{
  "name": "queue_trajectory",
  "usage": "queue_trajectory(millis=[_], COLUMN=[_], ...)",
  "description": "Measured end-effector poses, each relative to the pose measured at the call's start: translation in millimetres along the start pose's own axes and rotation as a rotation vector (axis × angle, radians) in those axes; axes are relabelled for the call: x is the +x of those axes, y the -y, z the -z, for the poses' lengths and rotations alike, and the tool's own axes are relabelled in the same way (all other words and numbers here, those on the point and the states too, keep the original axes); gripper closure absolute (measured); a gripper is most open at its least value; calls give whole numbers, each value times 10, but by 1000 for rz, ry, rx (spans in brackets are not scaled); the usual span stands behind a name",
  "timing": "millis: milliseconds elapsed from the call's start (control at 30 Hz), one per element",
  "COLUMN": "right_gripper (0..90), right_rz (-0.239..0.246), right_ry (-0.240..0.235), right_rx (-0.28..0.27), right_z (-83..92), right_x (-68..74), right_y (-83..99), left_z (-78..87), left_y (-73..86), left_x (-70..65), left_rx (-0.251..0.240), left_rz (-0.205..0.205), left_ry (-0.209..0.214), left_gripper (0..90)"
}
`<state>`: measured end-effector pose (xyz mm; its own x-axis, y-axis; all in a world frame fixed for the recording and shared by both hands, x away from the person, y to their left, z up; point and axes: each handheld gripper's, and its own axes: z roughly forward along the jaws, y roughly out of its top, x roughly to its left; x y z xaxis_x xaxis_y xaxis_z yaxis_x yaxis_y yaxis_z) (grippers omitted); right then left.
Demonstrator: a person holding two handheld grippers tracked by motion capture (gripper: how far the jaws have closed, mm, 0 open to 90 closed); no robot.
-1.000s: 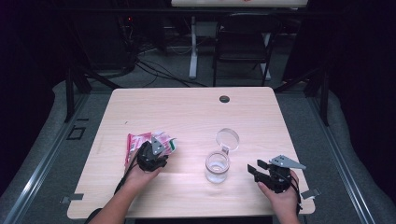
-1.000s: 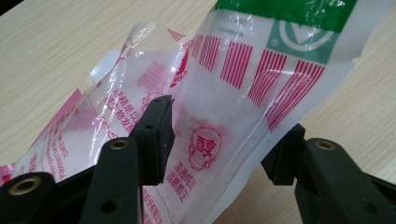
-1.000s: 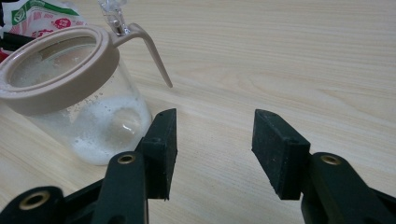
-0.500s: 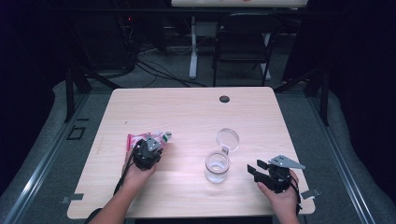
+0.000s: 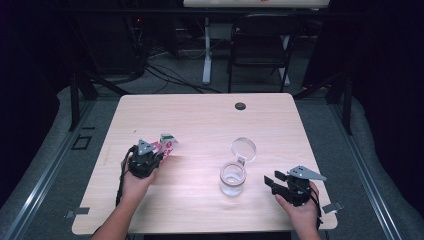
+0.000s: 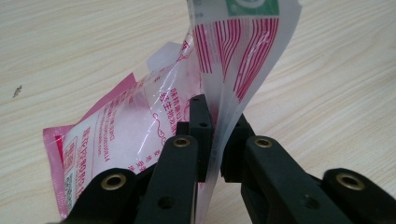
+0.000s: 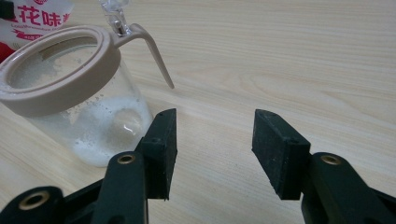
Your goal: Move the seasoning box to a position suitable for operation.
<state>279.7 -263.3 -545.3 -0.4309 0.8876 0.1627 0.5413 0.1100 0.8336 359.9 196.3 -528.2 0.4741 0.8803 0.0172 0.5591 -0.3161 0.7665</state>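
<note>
A pink and white plastic packet [image 6: 140, 126] with red print lies on the table's left part, its top edge lifted. My left gripper [image 6: 218, 135] has just been closing and is shut on that packet, the film pinched between the pads. From the high view the left gripper [image 5: 150, 156] holds the packet [image 5: 167, 143] off the wood. A clear glass jar [image 5: 233, 178] with a beige rim and a hinged lid flipped open stands right of centre, white grains at its bottom. My right gripper [image 5: 272, 182] rests open beside the jar [image 7: 70, 98], nothing between its fingers [image 7: 161, 149].
The wooden table [image 5: 200, 120] has a round black grommet [image 5: 240, 106] near its far edge. A chair [image 5: 260, 45] and cables stand on the floor beyond the table. Bare wood lies between the packet and the jar.
The left gripper has closed on the packet and lifted its top edge, shifting a little left and up. The right gripper and the jar have not moved.
</note>
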Motion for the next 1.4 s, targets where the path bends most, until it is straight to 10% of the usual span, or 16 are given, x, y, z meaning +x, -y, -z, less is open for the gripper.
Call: queue_trajectory(millis=[767,1200,1400], right_gripper=[500,498,498], right_rz=[34,37,37], right_ry=[-43,-57,-59], right_rx=[-8,-12,-5], right_z=[-172,-273,-279], right_x=[80,122,102], right_y=[-118,-176,-189], left_z=[472,618,692], left_y=[135,-39,-158], left_x=[379,540,737], left_rx=[-143,-193,-229], left_rz=[178,178,241], left_ry=[0,-34,-36], left_gripper=[898,900,900])
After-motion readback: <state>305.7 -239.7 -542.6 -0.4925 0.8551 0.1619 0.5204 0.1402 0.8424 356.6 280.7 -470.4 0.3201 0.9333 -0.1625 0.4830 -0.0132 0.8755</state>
